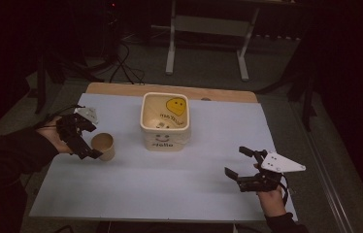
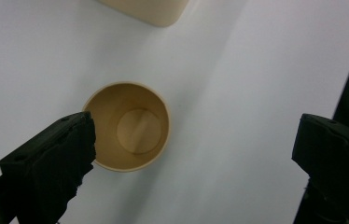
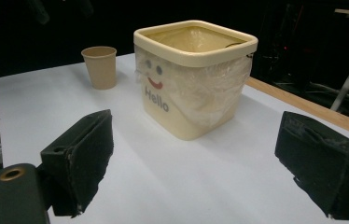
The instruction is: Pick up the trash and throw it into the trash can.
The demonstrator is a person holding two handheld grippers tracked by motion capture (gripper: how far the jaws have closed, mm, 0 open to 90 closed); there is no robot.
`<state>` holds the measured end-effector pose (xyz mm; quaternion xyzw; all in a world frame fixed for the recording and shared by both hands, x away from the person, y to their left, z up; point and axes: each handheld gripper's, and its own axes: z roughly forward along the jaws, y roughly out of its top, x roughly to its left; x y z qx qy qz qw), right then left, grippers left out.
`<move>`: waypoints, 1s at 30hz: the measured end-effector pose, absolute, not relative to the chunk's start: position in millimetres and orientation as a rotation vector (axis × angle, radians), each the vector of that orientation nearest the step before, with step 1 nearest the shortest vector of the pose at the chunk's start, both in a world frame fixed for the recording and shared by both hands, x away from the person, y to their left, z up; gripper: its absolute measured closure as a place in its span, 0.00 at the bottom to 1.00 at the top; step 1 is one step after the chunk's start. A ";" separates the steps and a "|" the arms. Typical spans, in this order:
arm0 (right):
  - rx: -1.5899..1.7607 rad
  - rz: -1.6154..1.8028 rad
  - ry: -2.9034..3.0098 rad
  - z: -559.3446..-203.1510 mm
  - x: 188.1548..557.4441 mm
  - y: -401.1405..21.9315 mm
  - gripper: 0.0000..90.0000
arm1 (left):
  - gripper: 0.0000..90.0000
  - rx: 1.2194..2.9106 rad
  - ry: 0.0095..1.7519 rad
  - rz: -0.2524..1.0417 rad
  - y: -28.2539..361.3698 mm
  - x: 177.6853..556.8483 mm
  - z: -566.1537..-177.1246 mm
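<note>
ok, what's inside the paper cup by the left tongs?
Nothing: the left gripper view looks straight down into the paper cup and shows its bare bottom. One jaw of the open left tongs covers a small part of the rim, so that edge is hidden.

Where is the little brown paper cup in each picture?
High view: the paper cup stands left of centre on the white table, beside the left gripper.
Left gripper view: seen from above, left of centre, its rim by the left finger.
Right gripper view: upper left, upright.
Shared landmark: the cream "Hello" bin next to the cup.
</note>
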<state>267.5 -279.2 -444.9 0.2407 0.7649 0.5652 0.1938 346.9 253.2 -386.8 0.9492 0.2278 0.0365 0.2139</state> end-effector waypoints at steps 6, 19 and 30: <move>0.672 1.585 2.150 -445.5 267.9 -278.7 0.13 | 0.00 2.685 0.634 0.073 248.7 358.1 -396.3; 0.666 1.589 2.149 -445.6 267.9 -278.9 0.13 | 0.00 2.771 0.664 0.036 245.7 380.9 -422.7; 0.665 1.586 2.152 -445.8 267.8 -279.0 0.13 | 0.00 2.825 0.682 0.021 242.9 398.3 -440.9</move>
